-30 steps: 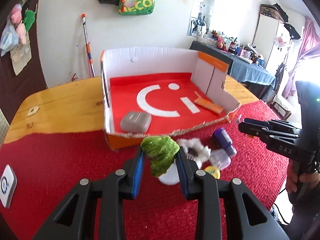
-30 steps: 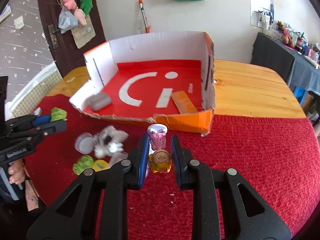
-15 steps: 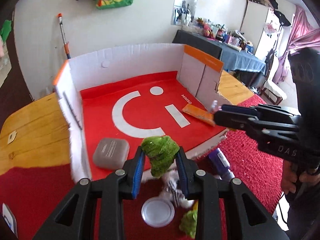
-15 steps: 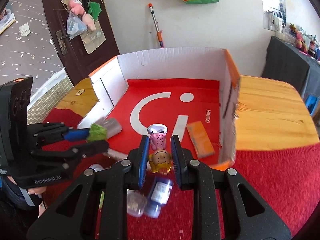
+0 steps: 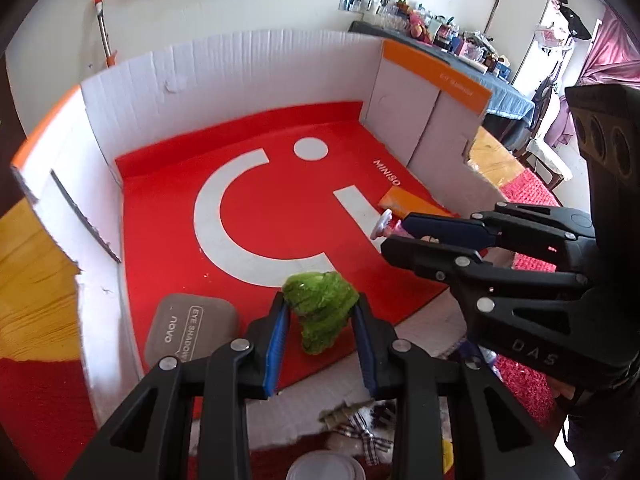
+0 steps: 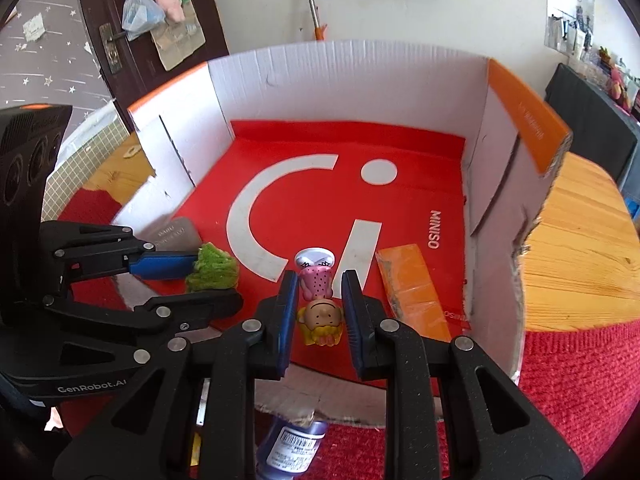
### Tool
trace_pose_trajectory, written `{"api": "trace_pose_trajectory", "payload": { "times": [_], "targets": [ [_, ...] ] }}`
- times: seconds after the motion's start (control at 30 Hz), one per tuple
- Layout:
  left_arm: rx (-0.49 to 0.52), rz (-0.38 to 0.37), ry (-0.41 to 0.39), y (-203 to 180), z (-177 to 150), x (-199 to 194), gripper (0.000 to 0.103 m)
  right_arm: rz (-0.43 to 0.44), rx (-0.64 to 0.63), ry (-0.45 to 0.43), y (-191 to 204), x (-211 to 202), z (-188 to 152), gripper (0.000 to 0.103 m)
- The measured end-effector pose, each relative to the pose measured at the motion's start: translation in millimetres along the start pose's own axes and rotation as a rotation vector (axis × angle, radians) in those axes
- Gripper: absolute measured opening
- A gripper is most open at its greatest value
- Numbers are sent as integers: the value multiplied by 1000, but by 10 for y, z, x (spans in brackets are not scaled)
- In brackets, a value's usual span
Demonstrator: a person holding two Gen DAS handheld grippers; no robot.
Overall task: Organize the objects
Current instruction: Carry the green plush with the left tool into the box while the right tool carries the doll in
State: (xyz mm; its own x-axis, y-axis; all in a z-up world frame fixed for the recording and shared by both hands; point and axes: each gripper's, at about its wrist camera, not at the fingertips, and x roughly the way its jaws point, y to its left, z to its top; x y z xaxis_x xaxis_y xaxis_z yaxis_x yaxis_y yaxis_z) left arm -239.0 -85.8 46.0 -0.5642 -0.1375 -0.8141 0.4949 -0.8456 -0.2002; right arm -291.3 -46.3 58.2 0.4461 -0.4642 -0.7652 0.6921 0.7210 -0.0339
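My left gripper (image 5: 320, 312) is shut on a fuzzy green toy (image 5: 320, 308) and holds it over the front of the red-floored cardboard box (image 5: 224, 68). My right gripper (image 6: 318, 300) is shut on a small doll figure (image 6: 318, 300) in a pink dress, head toward me, also over the box floor. The left gripper shows in the right wrist view (image 6: 188, 280) with the green toy (image 6: 212, 268). The right gripper shows in the left wrist view (image 5: 396, 236) at right.
In the box lie a grey eye-shadow case (image 5: 188, 332) at front left and an orange packet (image 6: 416, 292) at right. Outside the front wall lie a purple bottle (image 6: 292, 448), a plush toy (image 5: 364, 428) and a clear lid (image 5: 326, 468) on the red cloth (image 6: 580, 380).
Both grippers have moved forward from above the red cloth to over the box, each still holding its toy. The loose objects on the cloth have dropped below and behind the fingers.
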Motion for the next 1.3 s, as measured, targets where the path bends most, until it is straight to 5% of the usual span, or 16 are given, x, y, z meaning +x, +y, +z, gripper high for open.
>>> {"api": "trace_pose_trajectory", "payload": {
  "times": [1.3],
  "targets": [
    [15, 16, -44, -17, -16, 70, 39, -66, -79, 12, 95, 186, -65, 22]
  ]
}}
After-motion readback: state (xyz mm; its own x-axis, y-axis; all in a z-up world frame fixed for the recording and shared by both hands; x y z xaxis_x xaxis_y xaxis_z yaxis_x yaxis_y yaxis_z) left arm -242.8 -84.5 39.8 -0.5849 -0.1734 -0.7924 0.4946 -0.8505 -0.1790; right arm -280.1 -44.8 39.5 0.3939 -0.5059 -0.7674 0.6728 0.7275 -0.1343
